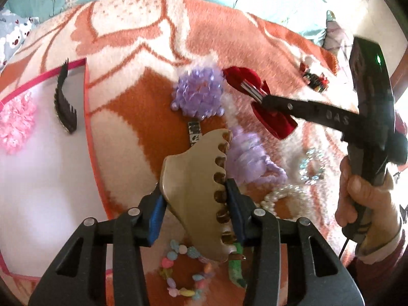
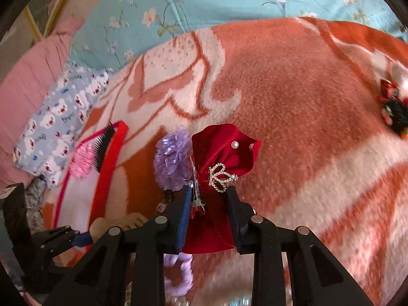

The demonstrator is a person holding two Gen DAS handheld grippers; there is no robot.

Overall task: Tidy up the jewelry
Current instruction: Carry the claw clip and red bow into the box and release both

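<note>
my left gripper (image 1: 195, 199) has its jaws closed onto a tan claw hair clip (image 1: 196, 191), pads w/ blue lining pinching it from both sides; the clip sits tilted, teeth facing right, lifted above the orange-and-white blanket (image 1: 142, 48). my right gripper (image 2: 207, 204) has its jaws clamped on a red velvet bow (image 2: 224, 153) w/ a small rhinestone crown (image 2: 221, 177) at the centre and pearl dots near the top edge; in the left view the same bow (image 1: 276, 123) hangs off the gripper tips, above the blanket, its metal clip side showing. just beside the bow, to its left, a lilac ribbon flower (image 1: 197, 94) lies on the blanket, w/ a lilac fuzzy scrunchie (image 1: 248, 153) nearer me. below the left jaws: a pastel bead bracelet (image 1: 183, 272) and a green strip (image 1: 236, 267), partly hidden. right of the clip a pearl bracelet (image 1: 280, 196) and a sparkly silver piece (image 1: 312, 163), blurred. far right, a small red-and-dark hair accessory (image 1: 315, 77) sits well apart from the rest. at left, a white tray w/ pink rim (image 1: 88, 107) holds a black comb clip (image 1: 65, 102) and a pink fluffy piece (image 1: 15, 125). beyond the blanket, teal floral bedding (image 2: 204, 2) and a bear-print pillow (image 2: 58, 117).
</note>
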